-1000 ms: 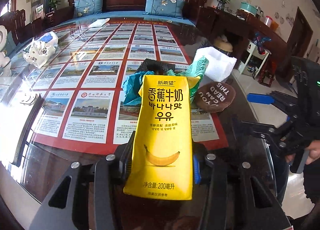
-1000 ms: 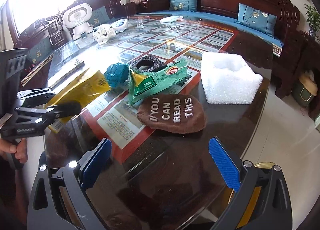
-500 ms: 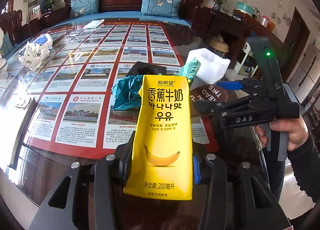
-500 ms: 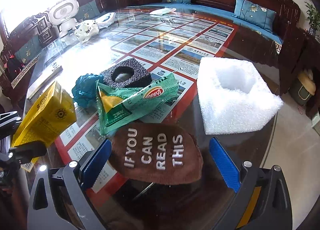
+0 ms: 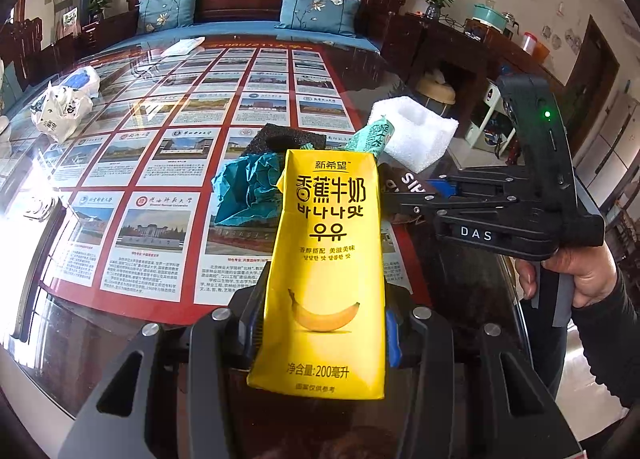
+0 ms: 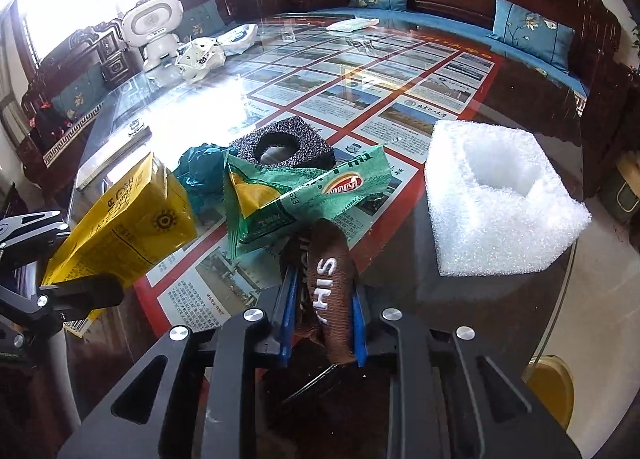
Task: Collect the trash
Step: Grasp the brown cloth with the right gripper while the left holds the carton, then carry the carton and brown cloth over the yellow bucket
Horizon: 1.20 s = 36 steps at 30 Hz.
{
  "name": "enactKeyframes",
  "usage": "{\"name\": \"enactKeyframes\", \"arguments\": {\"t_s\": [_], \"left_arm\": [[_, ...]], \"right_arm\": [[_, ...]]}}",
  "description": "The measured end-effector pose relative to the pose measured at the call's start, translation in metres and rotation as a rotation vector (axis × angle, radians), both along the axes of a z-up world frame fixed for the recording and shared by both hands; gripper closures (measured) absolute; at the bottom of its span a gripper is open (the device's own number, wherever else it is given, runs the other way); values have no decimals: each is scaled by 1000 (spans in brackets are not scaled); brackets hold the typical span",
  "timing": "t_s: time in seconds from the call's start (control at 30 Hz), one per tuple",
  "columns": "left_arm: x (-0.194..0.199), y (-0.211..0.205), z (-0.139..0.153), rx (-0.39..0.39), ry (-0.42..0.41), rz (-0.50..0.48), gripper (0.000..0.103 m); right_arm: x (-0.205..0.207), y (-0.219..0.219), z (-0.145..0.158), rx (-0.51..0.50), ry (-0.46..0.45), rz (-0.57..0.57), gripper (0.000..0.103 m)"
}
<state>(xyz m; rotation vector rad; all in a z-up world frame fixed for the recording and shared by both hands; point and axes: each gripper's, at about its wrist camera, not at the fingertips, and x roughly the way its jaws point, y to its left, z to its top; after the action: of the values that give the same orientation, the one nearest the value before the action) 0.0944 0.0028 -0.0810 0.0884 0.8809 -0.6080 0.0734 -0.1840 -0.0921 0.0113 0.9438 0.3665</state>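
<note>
1. Between the blue pads of the right gripper (image 6: 322, 323), whose jaws are closing, a brown cloth (image 6: 330, 279) is folded and pinched above the glass table (image 6: 500, 319).
2. Beside it, the left gripper (image 5: 320, 335) grips a yellow milk carton (image 5: 326, 271) upright.
3. Just behind the cloth lie a green snack wrapper (image 6: 304, 191), teal crumpled paper (image 6: 200, 175) and a black foam block (image 6: 284, 143).
4. Right of them sits a white foam block (image 6: 500, 211).
</note>
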Motion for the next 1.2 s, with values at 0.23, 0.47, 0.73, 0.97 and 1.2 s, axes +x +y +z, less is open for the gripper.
{"name": "enactKeyframes", "arguments": {"t_s": [0.23,0.47,0.73,0.97,1.2], "left_arm": [[-5,-4,3,5,-8,-5,57],[-14,-17,13,10,-26,-29,57],[-28,-58,18,23,-26,-117,57],[-38,-117,17,30,-8,-219,57],[-46,-189,10,54,24,-326,57]], "right_arm": [[-17,-4,9,27,-28,2,86],[-34,-17,22,48,-47,-1,86],[-63,-55,30,51,-67,-46,86],[-93,-106,33,21,-82,-104,86],[-121,-177,20,24,-50,-208,86]]}}
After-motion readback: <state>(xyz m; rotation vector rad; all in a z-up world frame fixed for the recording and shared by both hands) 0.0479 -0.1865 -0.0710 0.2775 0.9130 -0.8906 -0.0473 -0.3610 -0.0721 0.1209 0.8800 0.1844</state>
